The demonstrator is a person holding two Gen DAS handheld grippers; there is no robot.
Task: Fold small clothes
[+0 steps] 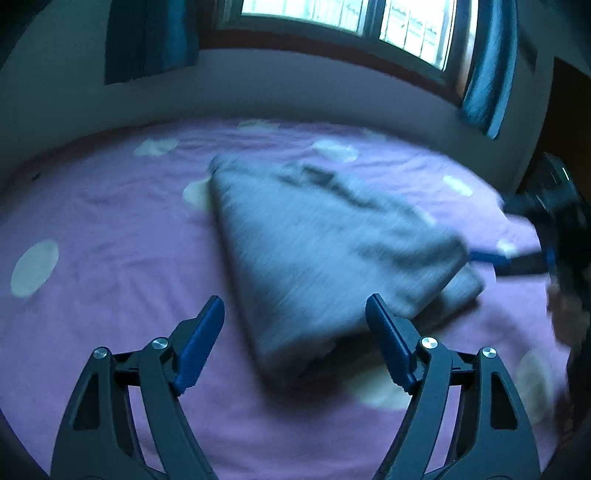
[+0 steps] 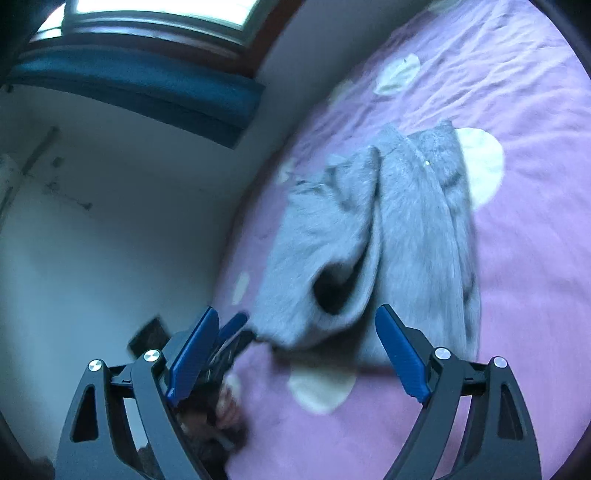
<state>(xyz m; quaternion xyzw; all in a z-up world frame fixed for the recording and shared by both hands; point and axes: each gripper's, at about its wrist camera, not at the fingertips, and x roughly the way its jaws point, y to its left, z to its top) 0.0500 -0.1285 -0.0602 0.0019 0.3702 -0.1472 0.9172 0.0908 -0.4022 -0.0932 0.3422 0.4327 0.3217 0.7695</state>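
We see a grey garment lying partly folded on the purple sheet with pale dots, in the middle of the bed. Our left gripper hangs spread wide just near of it, grasping nothing. Our right gripper is likewise released, its blue pads apart beside the garment's near edge. We can read no label or writing; both views are blurred

1. A home bedroom.
2. A bed fills the view, covered by a purple sheet with pale round spots.
3. Behind it stand a plain wall, a bright window and blue curtains.
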